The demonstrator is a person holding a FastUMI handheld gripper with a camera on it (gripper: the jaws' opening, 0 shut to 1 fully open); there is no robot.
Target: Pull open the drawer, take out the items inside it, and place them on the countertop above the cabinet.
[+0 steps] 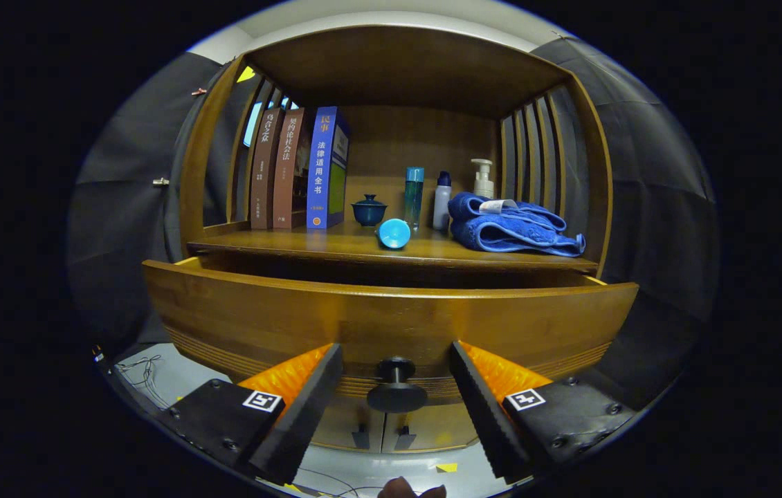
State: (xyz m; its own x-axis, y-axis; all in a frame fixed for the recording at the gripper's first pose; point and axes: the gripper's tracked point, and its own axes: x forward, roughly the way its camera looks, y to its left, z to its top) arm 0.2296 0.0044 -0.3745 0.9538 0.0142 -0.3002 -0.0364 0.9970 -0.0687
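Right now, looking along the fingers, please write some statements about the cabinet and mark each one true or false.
1. The drawer is pulled partly out. True.
2. The fingers are clamped on the drawer knob. False: they stand open, the knob between them untouched.
3. A blue towel lies on the countertop. True.
4. The books lie flat in a pile. False: they stand upright.
5. The small blue cup lies on its side. True.

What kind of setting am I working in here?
Likely a staged home corner in a recording booth: a brown wooden cabinet with its drawer pulled out, upright books and a folded blue towel on its countertop. The gripper fingers stand open around the black drawer knob.
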